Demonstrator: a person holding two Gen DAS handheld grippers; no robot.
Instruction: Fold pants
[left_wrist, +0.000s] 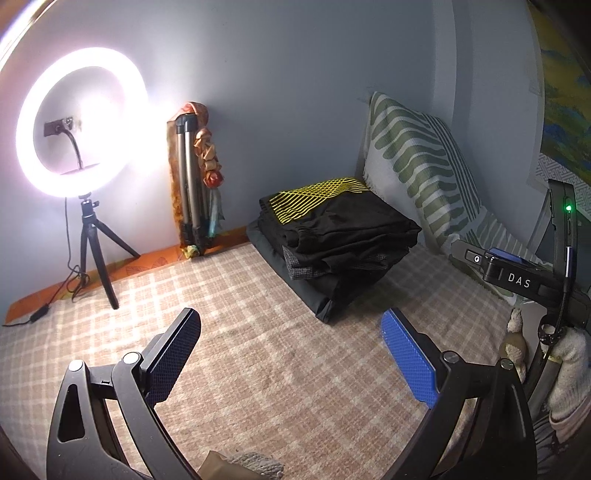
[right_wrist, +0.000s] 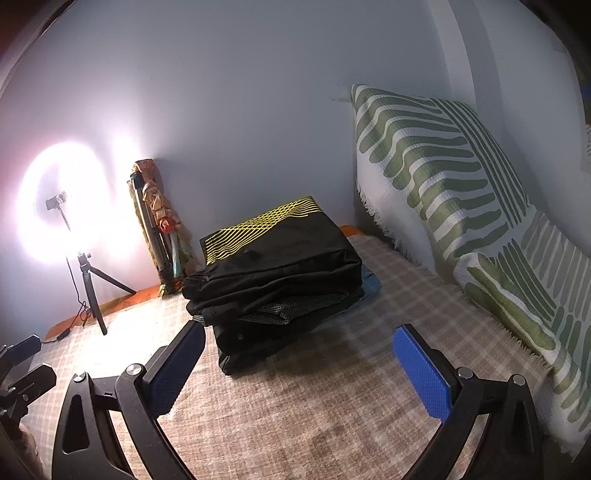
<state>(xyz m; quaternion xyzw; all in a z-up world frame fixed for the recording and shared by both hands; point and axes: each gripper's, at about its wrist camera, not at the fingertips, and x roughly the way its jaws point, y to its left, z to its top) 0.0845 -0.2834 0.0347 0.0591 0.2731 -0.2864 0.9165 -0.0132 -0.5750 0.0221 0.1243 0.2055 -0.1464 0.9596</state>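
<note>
A stack of folded dark garments (left_wrist: 332, 240) lies on the checked bed cover by the wall; the top piece is black with yellow lines. It also shows in the right wrist view (right_wrist: 273, 280). My left gripper (left_wrist: 291, 347) is open and empty, above the bare cover in front of the stack. My right gripper (right_wrist: 299, 358) is open and empty, its left finger close to the stack's near left corner. The right gripper's body (left_wrist: 517, 280) shows at the right edge of the left wrist view.
A lit ring light on a small tripod (left_wrist: 79, 122) stands at the left on the bed edge, with a cable. A folded tripod wrapped in cloth (left_wrist: 195, 184) leans on the wall. A green-striped pillow (right_wrist: 461, 192) leans at the right.
</note>
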